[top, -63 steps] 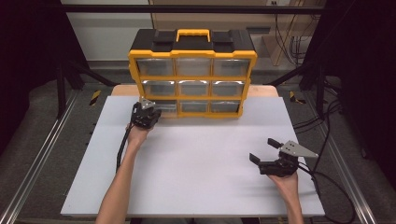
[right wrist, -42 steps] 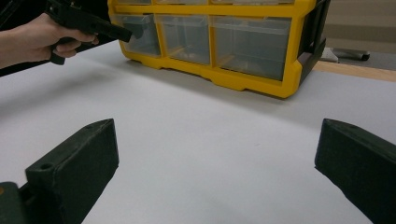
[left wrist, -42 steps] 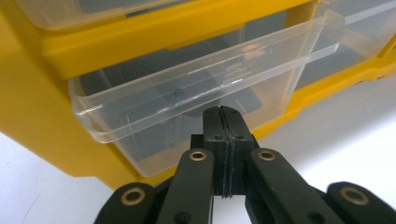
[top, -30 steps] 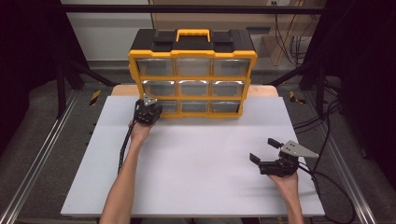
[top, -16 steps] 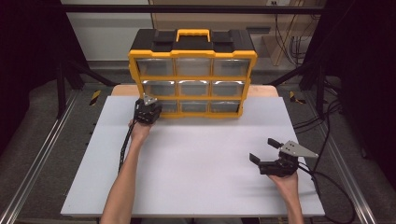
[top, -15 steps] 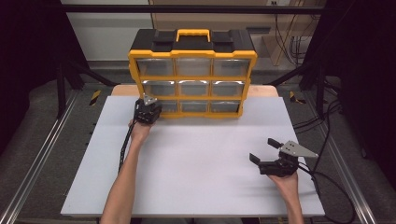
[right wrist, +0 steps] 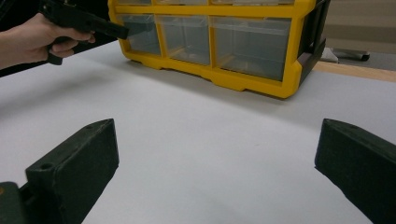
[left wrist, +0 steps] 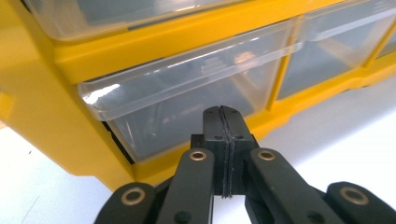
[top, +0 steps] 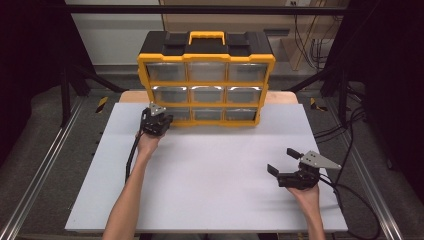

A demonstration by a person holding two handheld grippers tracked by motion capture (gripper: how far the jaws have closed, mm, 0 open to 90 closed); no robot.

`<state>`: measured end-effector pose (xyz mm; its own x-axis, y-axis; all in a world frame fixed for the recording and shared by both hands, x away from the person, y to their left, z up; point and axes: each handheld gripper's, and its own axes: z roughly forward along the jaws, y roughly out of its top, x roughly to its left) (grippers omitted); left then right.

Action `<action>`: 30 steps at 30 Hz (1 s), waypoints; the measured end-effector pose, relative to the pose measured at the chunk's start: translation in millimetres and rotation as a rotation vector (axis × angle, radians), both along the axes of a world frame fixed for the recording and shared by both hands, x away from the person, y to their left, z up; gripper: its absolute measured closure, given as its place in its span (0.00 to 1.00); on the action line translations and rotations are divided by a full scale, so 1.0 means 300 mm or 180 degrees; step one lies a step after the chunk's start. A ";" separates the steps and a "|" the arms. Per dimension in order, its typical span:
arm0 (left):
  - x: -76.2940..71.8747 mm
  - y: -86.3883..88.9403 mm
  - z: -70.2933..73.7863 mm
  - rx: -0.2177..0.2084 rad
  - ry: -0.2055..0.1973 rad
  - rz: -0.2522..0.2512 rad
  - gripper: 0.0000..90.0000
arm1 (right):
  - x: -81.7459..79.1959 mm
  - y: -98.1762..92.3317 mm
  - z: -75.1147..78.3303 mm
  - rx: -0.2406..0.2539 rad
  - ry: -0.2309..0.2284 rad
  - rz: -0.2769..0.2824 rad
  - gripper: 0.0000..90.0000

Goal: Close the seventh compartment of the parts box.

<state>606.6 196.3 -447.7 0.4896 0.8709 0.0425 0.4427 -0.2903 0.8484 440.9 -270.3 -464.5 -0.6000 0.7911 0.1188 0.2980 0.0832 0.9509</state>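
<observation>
The bottom-left drawer [left wrist: 187, 107] of the yellow cabinet [top: 206, 80] sits at the far edge of the table [top: 210, 170], pulled slightly out of its slot. The left gripper [left wrist: 223, 140] points at the drawer's clear front, fingers pressed together on nothing. The right gripper [top: 284, 161] rests well apart near the table's right front, fingers spread wide.

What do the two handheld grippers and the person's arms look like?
Both the left gripper and the right gripper are black, each with two flat-sided jaws, brass-coloured pivot pins, a grey three-cornered plate on top and a trailing black cable. The person's forearms are bare, with no sleeves or gloves in sight.
</observation>
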 end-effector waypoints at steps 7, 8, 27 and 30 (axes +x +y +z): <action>-0.055 0.017 0.012 -0.0199 0.0000 -0.0122 0.94 | -0.001 0.000 0.001 0.0011 0.0011 -0.0005 0.00; -0.060 0.017 0.014 -0.0210 -0.0007 -0.0128 0.93 | -0.001 -0.001 0.001 0.0013 0.0011 -0.0005 0.00; -0.217 0.053 0.058 -0.0542 -0.0115 -0.0505 0.42 | -0.002 -0.002 0.003 0.0042 -0.0016 -0.0004 0.00; -0.242 0.059 0.060 -0.0539 -0.0118 -0.0559 0.35 | -0.001 -0.003 0.004 0.0040 -0.0017 -0.0002 0.00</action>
<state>534.0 214.2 -429.8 0.6349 0.7688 -0.0761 0.3658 -0.2123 0.9062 440.5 -271.2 -463.4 -0.6003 0.7899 0.1256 0.2931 0.0711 0.9534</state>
